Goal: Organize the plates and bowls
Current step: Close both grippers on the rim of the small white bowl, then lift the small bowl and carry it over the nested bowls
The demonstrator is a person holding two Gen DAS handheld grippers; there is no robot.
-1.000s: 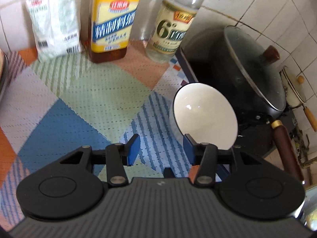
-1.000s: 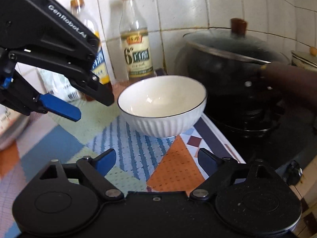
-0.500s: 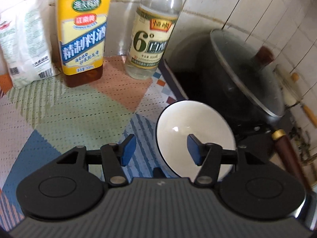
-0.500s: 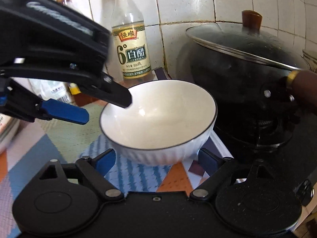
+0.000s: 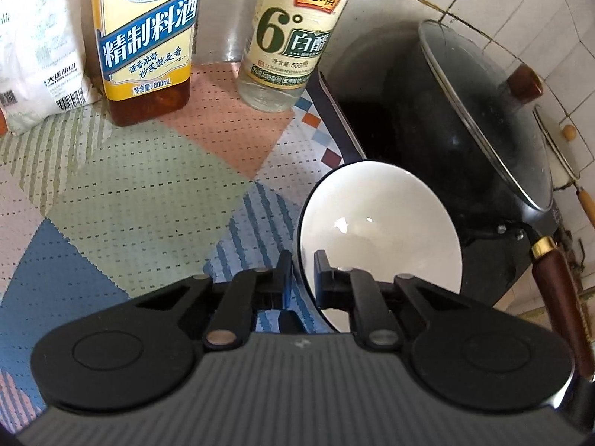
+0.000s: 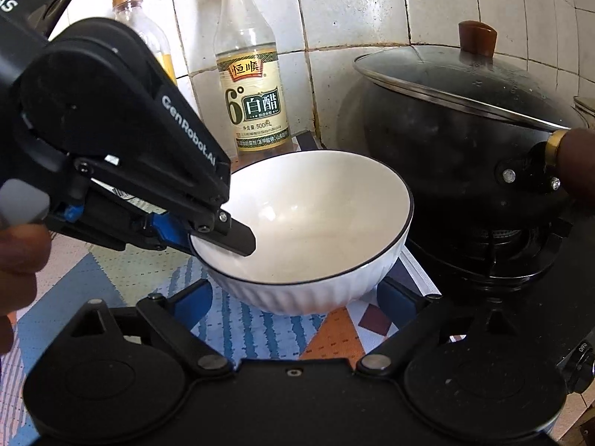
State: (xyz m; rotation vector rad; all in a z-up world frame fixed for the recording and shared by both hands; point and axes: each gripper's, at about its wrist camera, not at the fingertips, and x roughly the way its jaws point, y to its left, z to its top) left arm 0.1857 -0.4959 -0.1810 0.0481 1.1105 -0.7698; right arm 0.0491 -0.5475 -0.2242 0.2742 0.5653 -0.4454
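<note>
A white ribbed bowl (image 6: 316,223) with a dark rim sits on the patterned mat, next to the stove. It also shows in the left wrist view (image 5: 379,230). My left gripper (image 5: 303,264) is shut on the bowl's left rim, one finger inside and one outside; it also shows in the right wrist view (image 6: 208,236). My right gripper (image 6: 295,297) is open, its blue-padded fingers on either side of the bowl's base, not pressing it.
A black wok with a glass lid (image 6: 465,111) stands on the stove right of the bowl, its brown handle (image 5: 561,297) pointing toward me. A vinegar bottle (image 6: 253,85), a cooking wine bottle (image 5: 148,37) and a white bag (image 5: 33,44) stand at the tiled back wall.
My left gripper has moved onto the bowl's rim and shut on it. My right gripper has moved forward so its open fingers flank the bowl.
</note>
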